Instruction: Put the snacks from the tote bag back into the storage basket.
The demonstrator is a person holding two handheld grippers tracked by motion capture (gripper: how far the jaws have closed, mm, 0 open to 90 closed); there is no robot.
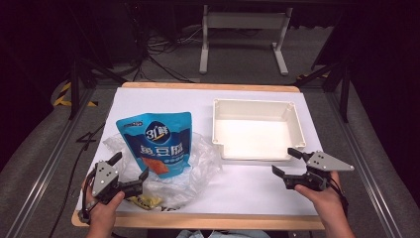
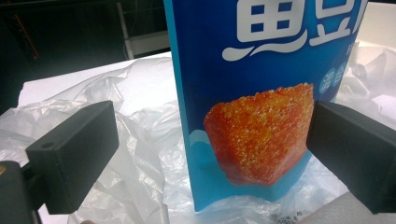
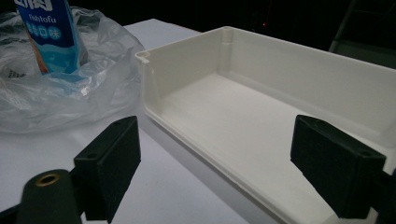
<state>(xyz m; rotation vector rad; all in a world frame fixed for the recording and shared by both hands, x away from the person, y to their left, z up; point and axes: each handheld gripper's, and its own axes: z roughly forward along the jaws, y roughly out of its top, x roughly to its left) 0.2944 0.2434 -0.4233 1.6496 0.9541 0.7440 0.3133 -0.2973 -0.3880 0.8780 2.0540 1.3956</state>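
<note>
Blue pouch not yet moved; white bin empty.

In the high view the blue snack pouch (image 1: 157,144) stands left of centre on a crumpled clear plastic bag (image 1: 198,163), and the white bin (image 1: 297,130), right of centre, holds nothing, so as I judge it the whole job of getting the pouch out of the plastic and into the bin is left to do. The left gripper (image 1: 130,166), at the lower left, has its jaws spread, one on each side of the pouch's lower part; in the left gripper view a clear gap shows on one side, so no grip is made. The right gripper (image 1: 287,161), at the lower right just in front of the bin's near wall, has its jaws spread with nothing between them. A small yellow wrapper (image 1: 143,201) lies on the tabletop (image 1: 247,191) by the left hand.
</note>
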